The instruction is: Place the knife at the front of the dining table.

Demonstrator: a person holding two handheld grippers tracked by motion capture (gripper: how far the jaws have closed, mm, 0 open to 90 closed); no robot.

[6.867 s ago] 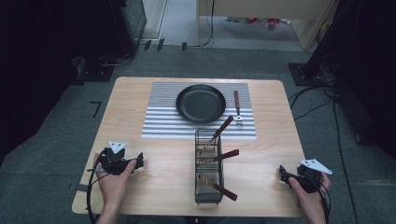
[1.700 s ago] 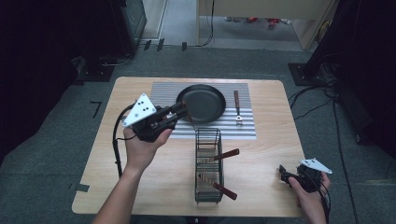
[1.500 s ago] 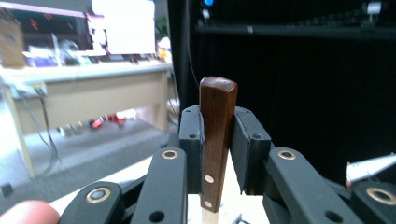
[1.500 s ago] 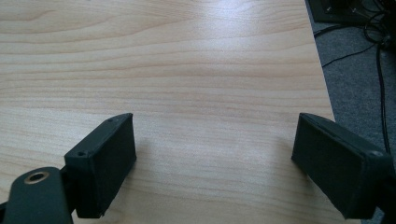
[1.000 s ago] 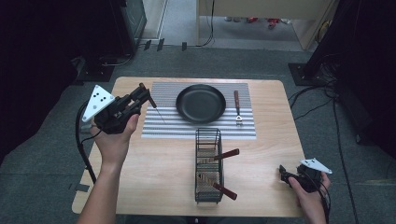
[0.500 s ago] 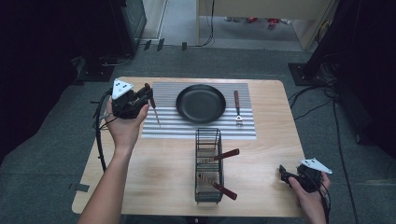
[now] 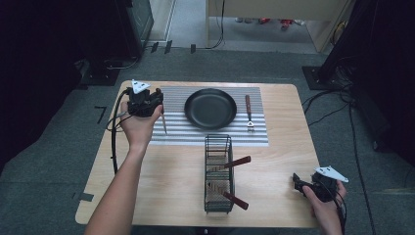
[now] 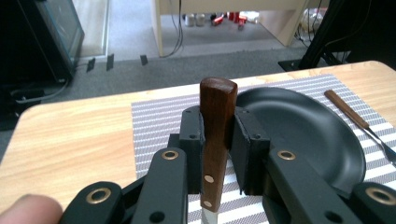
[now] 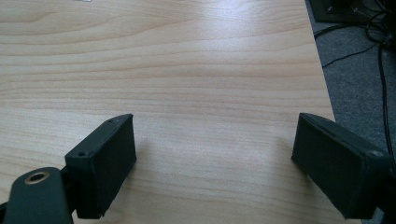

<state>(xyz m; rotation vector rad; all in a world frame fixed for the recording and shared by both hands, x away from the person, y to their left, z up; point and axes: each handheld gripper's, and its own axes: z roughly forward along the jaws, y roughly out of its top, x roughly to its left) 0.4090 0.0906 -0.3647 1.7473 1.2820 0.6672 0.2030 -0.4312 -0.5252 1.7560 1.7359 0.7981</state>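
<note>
My left gripper (image 7: 155,105) is over the left end of the striped placemat (image 7: 171,133), shut on the wooden handle of a knife (image 8: 215,140). The handle stands upright between the jaws, and the thin blade (image 7: 164,123) points down toward the mat. A black pan (image 7: 210,108) lies on the mat just right of that gripper, also seen close by as the pan (image 8: 303,128). My right gripper (image 7: 297,180) rests at the table's near right corner; its jaws (image 9: 215,158) stand wide open over bare wood.
A wooden-handled fork (image 7: 248,111) lies on the mat right of the pan. A black wire basket (image 7: 218,171) stands at the table's front middle with a few wooden-handled utensils in it. The table edge (image 7: 313,147) is close on the right.
My left hand has carried the knife rightward and lower, from the table's left edge to the mat's left end, with the blade swung to point down. The right hand has kept still.
</note>
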